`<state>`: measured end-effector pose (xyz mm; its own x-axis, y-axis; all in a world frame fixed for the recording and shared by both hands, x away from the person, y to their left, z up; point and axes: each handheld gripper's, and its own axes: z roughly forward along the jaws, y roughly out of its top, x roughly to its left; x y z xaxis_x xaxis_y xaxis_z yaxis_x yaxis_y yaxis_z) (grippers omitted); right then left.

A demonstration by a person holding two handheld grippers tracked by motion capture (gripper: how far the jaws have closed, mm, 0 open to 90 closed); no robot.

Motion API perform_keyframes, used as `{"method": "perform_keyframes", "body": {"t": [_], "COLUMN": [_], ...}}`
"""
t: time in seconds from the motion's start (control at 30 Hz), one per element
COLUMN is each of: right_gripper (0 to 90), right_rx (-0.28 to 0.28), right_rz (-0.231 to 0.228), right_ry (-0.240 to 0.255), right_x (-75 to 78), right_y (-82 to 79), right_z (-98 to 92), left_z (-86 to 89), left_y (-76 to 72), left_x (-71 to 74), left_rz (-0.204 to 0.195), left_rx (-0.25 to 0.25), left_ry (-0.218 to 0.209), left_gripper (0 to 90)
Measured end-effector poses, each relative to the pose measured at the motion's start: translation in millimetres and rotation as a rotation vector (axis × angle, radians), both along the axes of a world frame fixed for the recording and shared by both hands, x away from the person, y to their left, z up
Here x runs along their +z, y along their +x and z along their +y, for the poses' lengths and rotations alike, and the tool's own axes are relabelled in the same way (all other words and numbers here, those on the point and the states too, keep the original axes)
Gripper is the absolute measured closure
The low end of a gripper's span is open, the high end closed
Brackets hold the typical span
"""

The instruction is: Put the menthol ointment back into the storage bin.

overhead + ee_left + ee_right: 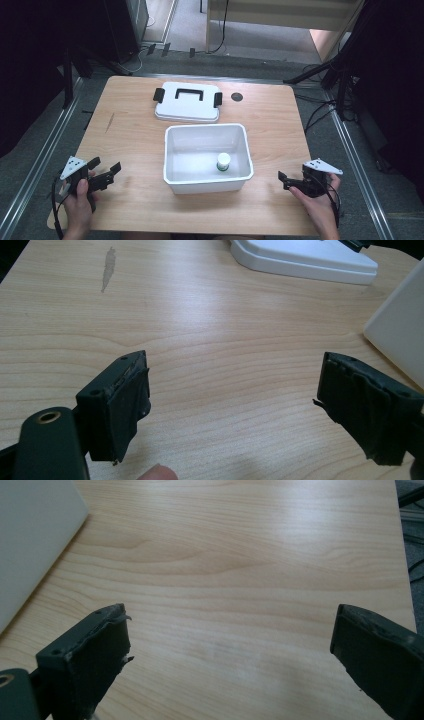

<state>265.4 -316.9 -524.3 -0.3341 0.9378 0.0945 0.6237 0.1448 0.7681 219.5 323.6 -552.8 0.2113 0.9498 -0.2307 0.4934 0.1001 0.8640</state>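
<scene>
A white plastic bin (pixel 172 150) stands at the middle of the wooden table (pixel 125 130). Inside it, near the right front corner, a small bottle (pixel 223 162) with a white cap and green label stands upright. The bin's white lid (pixel 187 102), with a black handle and black side latches, lies flat just behind it. At the front left my left gripper (pixel 106 165) is open over bare wood, left of the bin. My right gripper (pixel 286 181) is open at the front right, right of the bin. Nothing sits between either pair of jaws.
A small black round spot (pixel 237 96) marks the table to the right of the lid. In the left gripper view the lid (pixel 305 257) is far ahead and the bin wall (pixel 400 325) at right. In the right gripper view the bin wall (pixel 35 530) is at upper left.
</scene>
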Motion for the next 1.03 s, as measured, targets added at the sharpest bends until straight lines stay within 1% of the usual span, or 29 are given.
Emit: {"method": "perform_keyframes", "body": {"t": [0.03,0.07,0.13,0.2,0.27,0.37,0.43,0.6,0.63,0.7,0.8,0.9,0.97,1.03], "right_gripper": [2.9,3.0,2.9,2.9,2.9,2.9,3.0,3.1,3.6,4.2,4.3,6.3,6.6,8.3], "right_rx": [-0.008,-0.029,-0.059,-0.073,-0.082,-0.099,-0.11,-0.122,-0.13,-0.139,-0.145,-0.138,-0.133,-0.138], "right_rz": [-0.011,-0.024,-0.036,-0.044,-0.051,-0.053,-0.068,-0.089,-0.107,-0.121,-0.11,-0.119,-0.117,-0.116], "right_ry": [0.0,0.003,0.022,0.038,0.043,0.06,0.081,0.104,0.111,0.112,0.117,0.123,0.13,0.133], "right_x": [-2.5,-5.2,-9.6,-14.2,-18.2,-23.1,-22.9,-23.5,-23.4,-23.1,-23.1,-23.3,-23.3,-23.3], "right_y": [-2.5,-5.6,-10.3,-14.9,-19.2,-26.1,-30.8,-35.6,-37.3,-38.6,-38.2,-38.4,-38.9,-40.1], "right_z": [-2.5,-5.8,-12.2,-19.1,-24.1,-31.1,-34.9,-37.6,-37.3,-37.3,-37.8,-38.5,-38.4,-39.1], "left_z": [0.0,0.0,0.0,-0.1,0.0,-0.2,-0.3,-0.3,-0.2,0.0,0.1,-0.4,-0.8,-1.5], "left_y": [0.0,-0.1,-0.1,-0.2,-0.3,-0.3,-0.2,-0.2,-0.2,-0.3,-0.2,0.0,0.2,-0.2], "left_x": [0.0,0.0,0.0,0.0,0.0,0.0,0.0,0.0,0.0,0.0,0.0,0.0,0.2,0.4], "left_rz": [0.0,0.0,-0.001,-0.001,-0.001,-0.001,-0.002,-0.002,-0.001,-0.002,-0.001,-0.001,0.005,0.002], "left_rx": [0.0,0.0,0.0,0.001,0.001,0.001,0.001,0.0,0.0,0.0,0.002,0.005,0.008,0.015], "left_ry": [0.0,0.0,-0.001,0.0,0.0,0.0,0.002,0.001,0.001,0.0,0.0,0.006,0.016,0.018], "left_gripper": [14.5,14.5,14.5,14.5,14.5,14.5,14.5,14.5,14.5,14.5,14.6,14.5,14.5,14.5]}}
